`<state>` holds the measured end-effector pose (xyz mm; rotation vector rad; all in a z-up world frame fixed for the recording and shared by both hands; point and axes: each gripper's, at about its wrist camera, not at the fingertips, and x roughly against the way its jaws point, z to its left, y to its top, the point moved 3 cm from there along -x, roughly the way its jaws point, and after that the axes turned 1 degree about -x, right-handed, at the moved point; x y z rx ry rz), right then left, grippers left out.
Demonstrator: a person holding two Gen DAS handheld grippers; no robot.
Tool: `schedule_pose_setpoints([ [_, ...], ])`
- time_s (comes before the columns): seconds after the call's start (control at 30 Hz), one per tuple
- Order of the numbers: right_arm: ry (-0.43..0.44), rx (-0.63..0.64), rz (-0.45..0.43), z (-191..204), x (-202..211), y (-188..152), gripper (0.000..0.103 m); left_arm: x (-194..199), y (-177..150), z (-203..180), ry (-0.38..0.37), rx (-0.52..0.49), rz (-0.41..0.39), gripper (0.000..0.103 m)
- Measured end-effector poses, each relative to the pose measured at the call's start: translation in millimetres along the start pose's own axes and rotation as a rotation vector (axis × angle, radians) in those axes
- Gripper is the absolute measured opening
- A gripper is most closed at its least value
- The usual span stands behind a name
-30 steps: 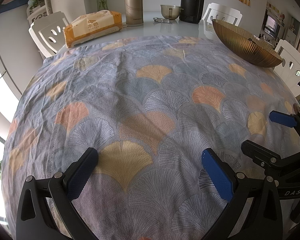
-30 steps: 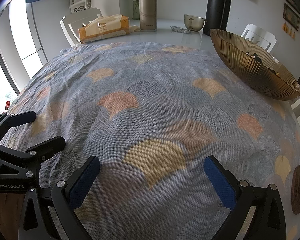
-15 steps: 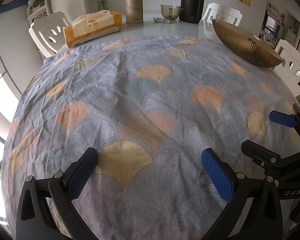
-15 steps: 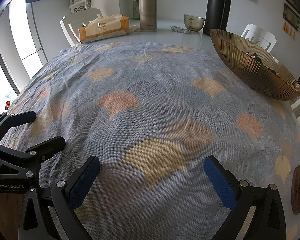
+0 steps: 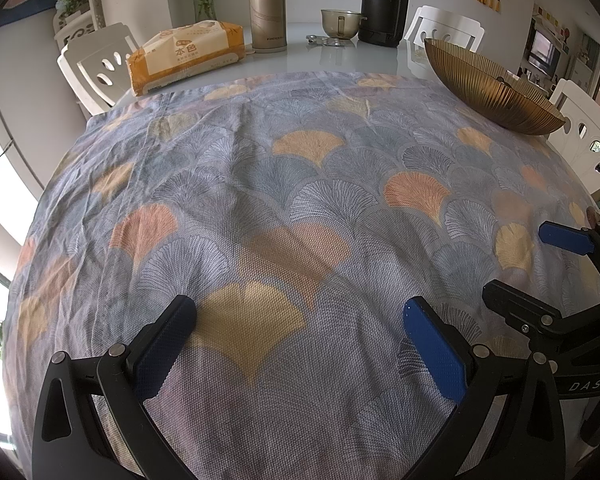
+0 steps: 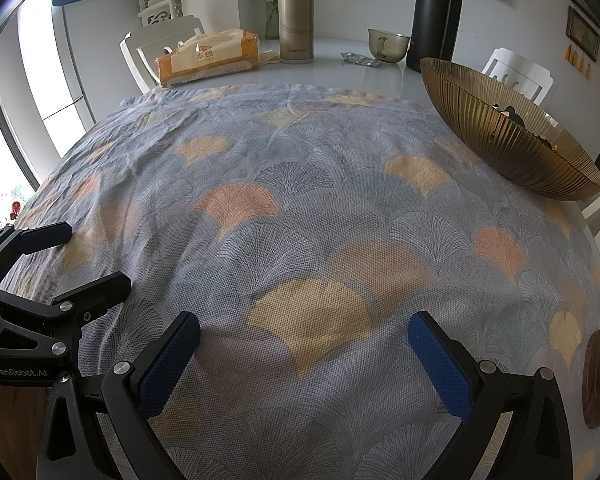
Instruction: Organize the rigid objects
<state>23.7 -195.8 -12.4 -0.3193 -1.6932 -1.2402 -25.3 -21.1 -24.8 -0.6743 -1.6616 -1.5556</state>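
Left claw (image 5: 300, 322): black frame with blue-padded fingers spread wide apart, nothing between them, hovering low over the cloth at 6 o'clock in the left wrist view.
Cloth: grey woven tablecloth with orange and yellow fan-leaf print (image 5: 284, 184), creased, covering most of the desk; the middle carries nothing.
Tissue pack: orange-and-cream soft plastic pack of tissues (image 5: 186, 56) at 11 o'clock, lying on the bare desk just past the cloth's far edge.
Flask: tall champagne-gold metal flask with a white lid (image 5: 266, 8) at 12 o'clock, upright, just beside the tissue pack.
Cup: small smoky glass cup with a handle (image 5: 340, 23) at 12 to 1 o'clock, between the flask and the tall black cylindrical bottle (image 5: 386, 0).
Desk: glossy white desk (image 5: 340, 58), bare along the far edge.
Bowl: wide ribbed gold bowl (image 6: 496, 136) at 2 o'clock, standing on the cloth's right edge; small dark things lie inside, too small to tell.
Right claw (image 6: 304, 334): blue-padded fingers wide apart, holding nothing, low over the cloth, beside the left one.
Chairs: white chairs with cut-out backs (image 5: 100, 68) around the desk.
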Motion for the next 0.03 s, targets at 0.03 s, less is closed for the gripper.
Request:
schedule_pose_setpoints([
  [0.03,0.0,0.0,0.0,0.0,0.1,0.0,0.103,0.1,-0.1,0.0,0.0,0.0,0.0,0.103],
])
